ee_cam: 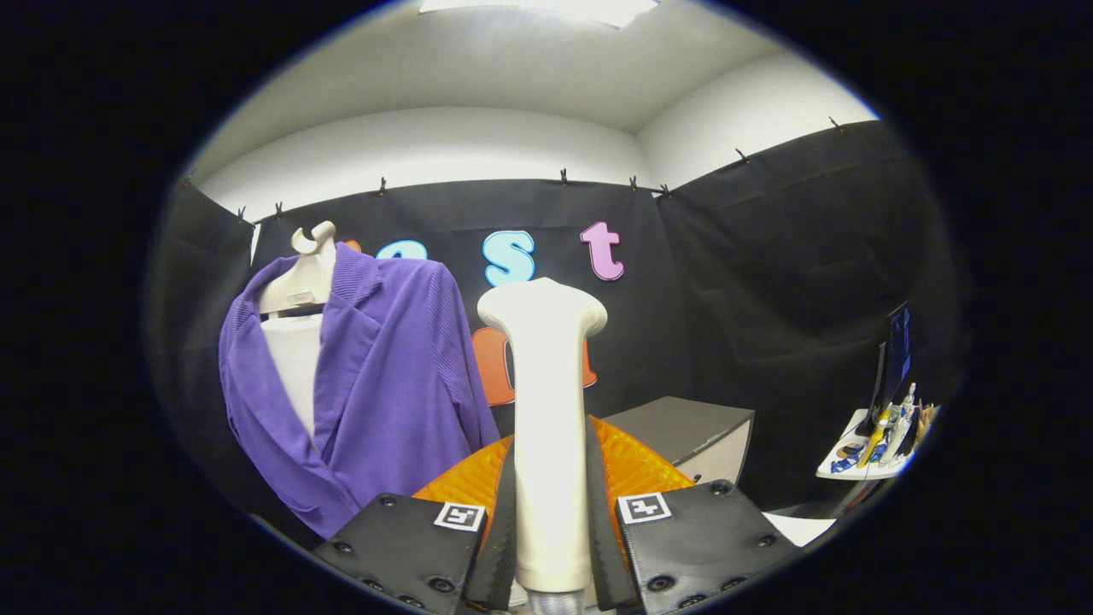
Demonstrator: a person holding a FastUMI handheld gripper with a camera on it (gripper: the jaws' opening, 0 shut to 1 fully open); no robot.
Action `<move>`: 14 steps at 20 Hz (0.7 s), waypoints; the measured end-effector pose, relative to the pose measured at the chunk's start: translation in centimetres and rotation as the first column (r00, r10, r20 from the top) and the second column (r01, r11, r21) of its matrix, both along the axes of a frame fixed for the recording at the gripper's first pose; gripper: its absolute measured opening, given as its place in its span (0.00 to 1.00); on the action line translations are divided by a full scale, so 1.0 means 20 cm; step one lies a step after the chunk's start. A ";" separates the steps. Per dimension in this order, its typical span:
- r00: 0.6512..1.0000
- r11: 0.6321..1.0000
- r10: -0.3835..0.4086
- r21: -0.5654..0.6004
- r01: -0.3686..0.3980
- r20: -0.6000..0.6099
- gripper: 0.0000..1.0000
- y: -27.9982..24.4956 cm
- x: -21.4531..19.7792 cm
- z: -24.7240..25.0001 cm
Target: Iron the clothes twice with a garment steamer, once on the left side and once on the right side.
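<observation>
Claw point(551, 547) clamped from both sides on garment steamer point(546, 410), handle upright between the fingers, flared head raised for a pass. Purple jacket point(384, 393) hung open on a hanger point(301, 273) beyond, left of the steamer, well apart; not yet touched. Grey bench point(683, 427) behind.

A grey cabinet point(683, 427) stands near a cluttered white shelf point(862, 470).
</observation>
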State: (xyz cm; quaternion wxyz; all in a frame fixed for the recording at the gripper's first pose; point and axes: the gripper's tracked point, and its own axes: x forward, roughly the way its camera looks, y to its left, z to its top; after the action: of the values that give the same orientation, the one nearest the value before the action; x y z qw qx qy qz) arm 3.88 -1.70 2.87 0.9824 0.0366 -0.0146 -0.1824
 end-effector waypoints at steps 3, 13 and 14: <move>0.998 0.998 0.057 -0.010 -0.057 0.022 0.43 0.17 -0.08 0.00; 0.976 0.976 0.210 -0.066 -0.207 0.048 0.43 0.60 0.08 -0.03; 0.975 0.974 0.218 -0.071 -0.215 0.039 0.43 0.63 0.12 -0.05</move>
State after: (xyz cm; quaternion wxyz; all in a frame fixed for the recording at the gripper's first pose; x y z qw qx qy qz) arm 6.25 10.85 1.91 0.9965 0.0095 -0.0393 -0.0728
